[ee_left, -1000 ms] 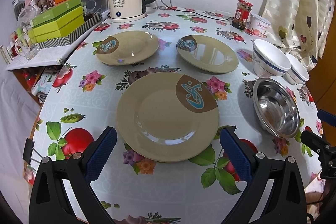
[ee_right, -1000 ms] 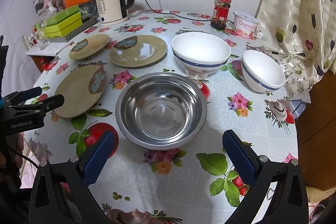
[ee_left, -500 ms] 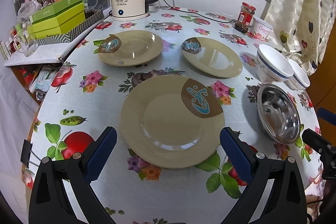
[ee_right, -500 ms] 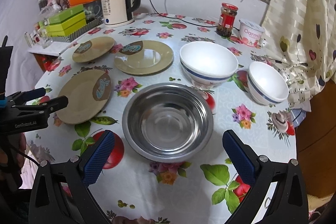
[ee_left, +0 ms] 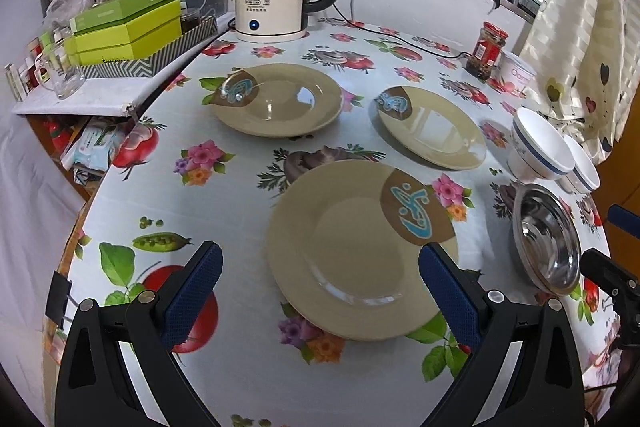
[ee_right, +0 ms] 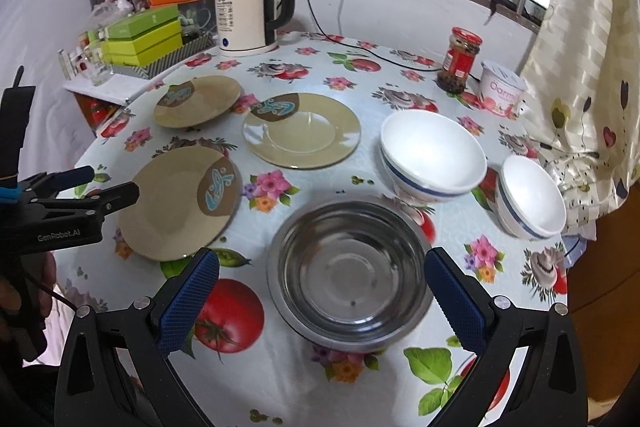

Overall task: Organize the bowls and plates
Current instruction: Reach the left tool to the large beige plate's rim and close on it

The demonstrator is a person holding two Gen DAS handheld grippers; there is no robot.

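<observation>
Both grippers hover with fingers apart and empty: the left gripper [ee_left: 320,291] over the nearest beige round plate [ee_left: 356,251], the right gripper [ee_right: 322,297] over the stainless steel bowl [ee_right: 350,273] at its 12 o'clock. Nothing is stacked; next probably comes gripping a rim.

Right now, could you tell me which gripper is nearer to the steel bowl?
Right. The right gripper hovers open with the steel bowl between its fingers; the left gripper sits farther left, over the nearest plate.
</observation>
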